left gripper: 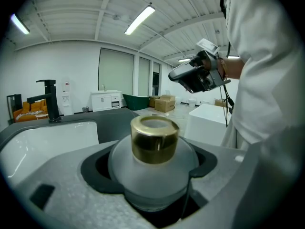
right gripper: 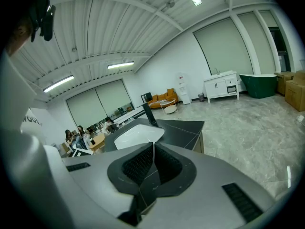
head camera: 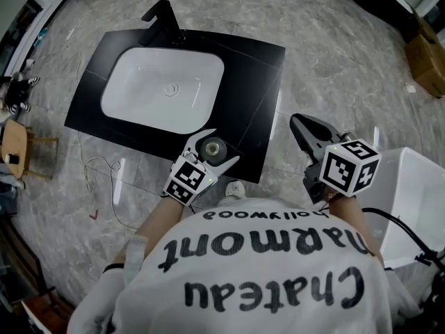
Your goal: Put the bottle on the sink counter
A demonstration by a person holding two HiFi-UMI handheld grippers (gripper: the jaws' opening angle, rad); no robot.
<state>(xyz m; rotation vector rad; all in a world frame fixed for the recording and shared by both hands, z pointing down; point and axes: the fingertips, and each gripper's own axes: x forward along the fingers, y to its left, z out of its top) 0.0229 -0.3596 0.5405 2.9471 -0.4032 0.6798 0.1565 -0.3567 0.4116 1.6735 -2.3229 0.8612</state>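
The black sink counter (head camera: 257, 82) fills the upper middle. The left gripper (head camera: 217, 148) pinches the bottle (left gripper: 153, 168); lower it straight and upright. The right gripper (head camera: 300, 127) is pressed together, empty.

Your left gripper (head camera: 217, 147): jaws spread wide, pads pressed on round body of frosted bottle (left gripper: 143, 175), below its gold cap. Left forearm (head camera: 154, 223) reaches forward from your torso. Your right gripper (head camera: 304, 127): jaws closed together, nothing between them; held off to your right, apart from left gripper, pointing forward. Marker cube (head camera: 350, 165) sits above your right wrist.
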